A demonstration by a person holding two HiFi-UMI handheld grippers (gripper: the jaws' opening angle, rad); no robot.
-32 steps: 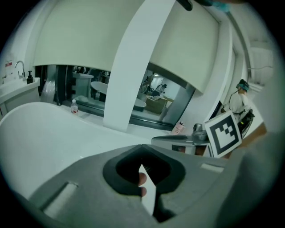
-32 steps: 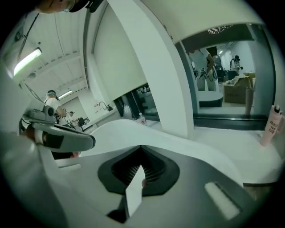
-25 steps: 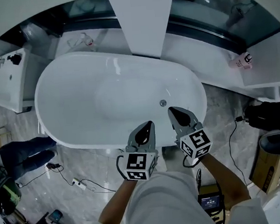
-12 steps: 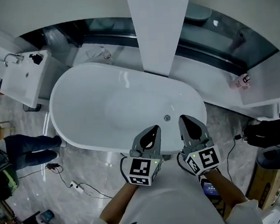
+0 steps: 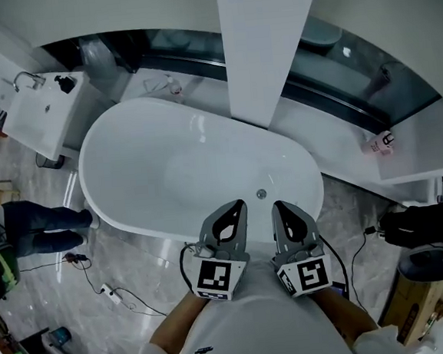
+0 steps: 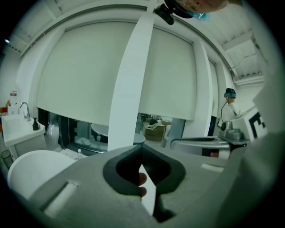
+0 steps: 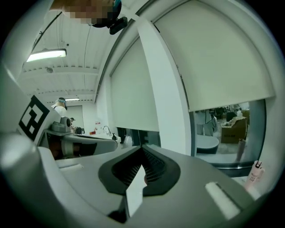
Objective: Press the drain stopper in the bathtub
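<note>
A white oval bathtub [image 5: 127, 154] fills the middle of the head view. Its small round metal drain stopper [image 5: 261, 194] sits on the tub floor near the right end. My left gripper [image 5: 238, 205] and right gripper [image 5: 275, 205] are held side by side over the tub's near rim, just short of the stopper and apart from it. Both point up at the blind: the left gripper [image 6: 141, 147] and the right gripper [image 7: 143, 149] show their jaws meeting at the tip with nothing between them. The stopper is not in either gripper view.
A white pillar [image 5: 268, 45] rises behind the tub. A white sink unit [image 5: 42, 111] stands at the far left. A person's legs [image 5: 45, 226] and cables [image 5: 112, 294] are on the marble floor at the left. A black bag [image 5: 414, 225] and a bin [image 5: 416, 290] are at the right.
The head view has shifted, so the tub sits lower and further right. The two grippers have drawn closer together and nearer to my body. Both stay shut.
</note>
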